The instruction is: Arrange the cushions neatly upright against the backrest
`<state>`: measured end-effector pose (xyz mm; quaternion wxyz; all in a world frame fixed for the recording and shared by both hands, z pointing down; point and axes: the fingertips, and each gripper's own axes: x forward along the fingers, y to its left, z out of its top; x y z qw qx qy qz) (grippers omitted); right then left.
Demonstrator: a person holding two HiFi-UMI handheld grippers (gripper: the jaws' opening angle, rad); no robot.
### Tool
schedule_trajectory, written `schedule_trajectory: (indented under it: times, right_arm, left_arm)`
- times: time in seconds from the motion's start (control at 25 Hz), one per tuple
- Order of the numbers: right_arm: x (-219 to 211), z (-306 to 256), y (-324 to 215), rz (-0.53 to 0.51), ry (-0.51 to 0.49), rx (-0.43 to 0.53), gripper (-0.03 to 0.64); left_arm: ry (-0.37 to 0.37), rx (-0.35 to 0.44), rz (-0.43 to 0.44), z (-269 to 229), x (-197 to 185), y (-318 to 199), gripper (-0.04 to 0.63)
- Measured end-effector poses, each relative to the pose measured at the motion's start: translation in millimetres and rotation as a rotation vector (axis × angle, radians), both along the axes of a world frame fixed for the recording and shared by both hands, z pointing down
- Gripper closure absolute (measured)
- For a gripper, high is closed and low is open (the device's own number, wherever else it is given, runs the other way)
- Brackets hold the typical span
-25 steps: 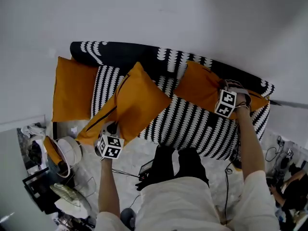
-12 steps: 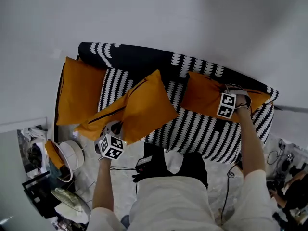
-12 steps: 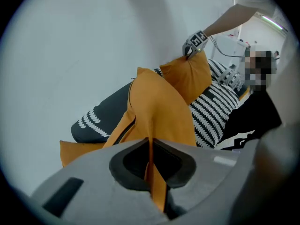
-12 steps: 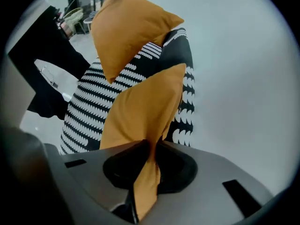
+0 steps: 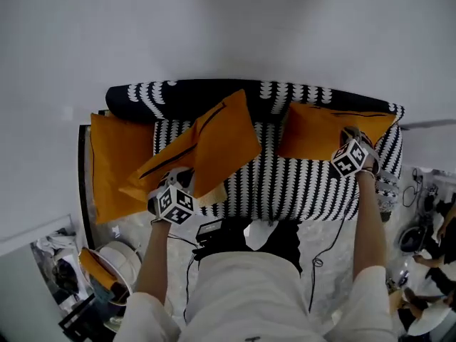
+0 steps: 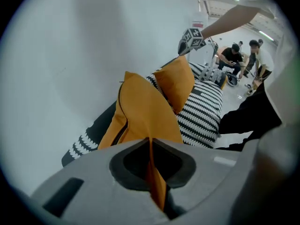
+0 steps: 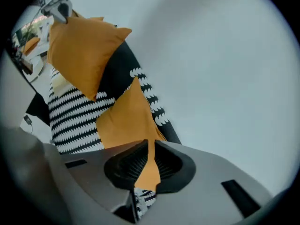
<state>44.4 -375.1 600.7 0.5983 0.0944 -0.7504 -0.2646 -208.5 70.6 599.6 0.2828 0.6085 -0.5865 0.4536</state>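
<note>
Pinching a thin fold of orange cloth, our left tool (image 6: 151,172) is clamped tight on a corner of the middle cushion (image 5: 206,144). We judge the corner grip is chosen so the cushion can swing and be stood up rather than dragged flat. It hangs tilted over the seat, its far corner up by the backrest (image 5: 164,95), not yet upright.

Our right tool (image 7: 146,165) has just been closing its jaws, and a flap of the right cushion (image 5: 324,128) is squeezed between them. That cushion leans on the backrest at the right end of the sofa (image 5: 299,187), so we take this grip as a way to square it up.

Farther left, the left cushion (image 5: 117,166) sits at the sofa's end with nothing holding it. Whether it leans or lies flat we cannot tell. Behind everything is the wall (image 5: 228,27).

The head view alone shows all three cushions and both arms at once, but not the jaws. Each tool view shows its own jaws biting cloth. The left tool view also looks along the sofa to the right tool raised beyond the right cushion, and to people (image 6: 233,56) farther off in the room. The right tool view looks back the other way, past the right cushion to the middle one.
</note>
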Motion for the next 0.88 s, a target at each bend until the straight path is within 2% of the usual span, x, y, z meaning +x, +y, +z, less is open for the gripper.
schedule_trajectory:
  times: [0.16,0.36,0.64,0.88]
  right_arm:
    - [0,-25,49,0.129,-0.155,-0.064,0.574]
    - [-1,-46,118,0.226,-0.304,-0.178,0.574]
    - [15,-50,202,0.334,-0.396,-0.321,0.574]
    - [26,-38,243,0.451,-0.405,-0.398,0.574]
  left_arm:
    - [-0.028,0.03,0.091,-4,-26,-9,0.58]
    - [-0.042,0.063,0.141,-5,-55,-25,0.58]
    - [-0.081,0.099,0.249,-2,-73,-51,0.58]
    - [-0.067,0.111,0.32,19,-80,-66,0.58]
